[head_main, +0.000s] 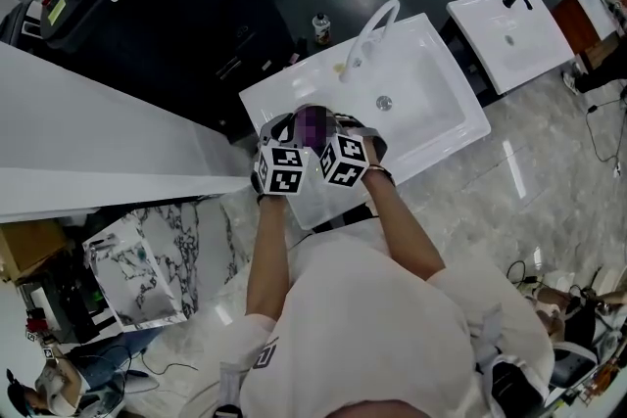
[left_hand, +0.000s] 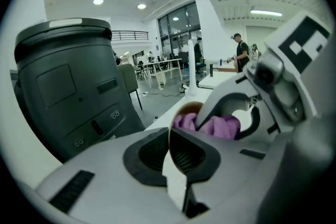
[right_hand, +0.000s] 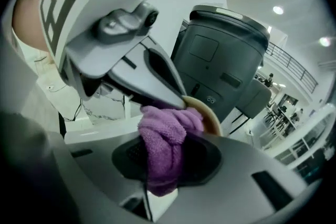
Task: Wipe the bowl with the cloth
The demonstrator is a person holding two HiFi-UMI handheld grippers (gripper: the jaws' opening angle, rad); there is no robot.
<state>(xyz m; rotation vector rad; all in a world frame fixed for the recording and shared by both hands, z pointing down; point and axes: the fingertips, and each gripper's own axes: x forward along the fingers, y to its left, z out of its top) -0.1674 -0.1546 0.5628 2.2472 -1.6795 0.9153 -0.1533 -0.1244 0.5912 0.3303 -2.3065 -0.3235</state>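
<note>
Over the white sink, both grippers meet around a purple cloth (head_main: 312, 124). My left gripper (left_hand: 170, 140) is shut on the thin rim of a tan bowl (left_hand: 188, 108), which stands on edge between its jaws. My right gripper (right_hand: 161, 164) is shut on the purple cloth (right_hand: 167, 136), and the bunched cloth presses into the bowl's (right_hand: 211, 117) inside. In the left gripper view the cloth (left_hand: 212, 126) fills the bowl's hollow behind the right gripper's fingers (left_hand: 223, 97). In the head view the marker cubes hide most of the bowl.
The white sink (head_main: 431, 117) with a curved faucet (head_main: 370, 32) lies below the grippers. A small bottle (head_main: 320, 26) stands behind it. A large dark machine (left_hand: 65, 89) is to the left, beside a white counter (head_main: 88, 127). A second basin (head_main: 509, 36) is at the far right.
</note>
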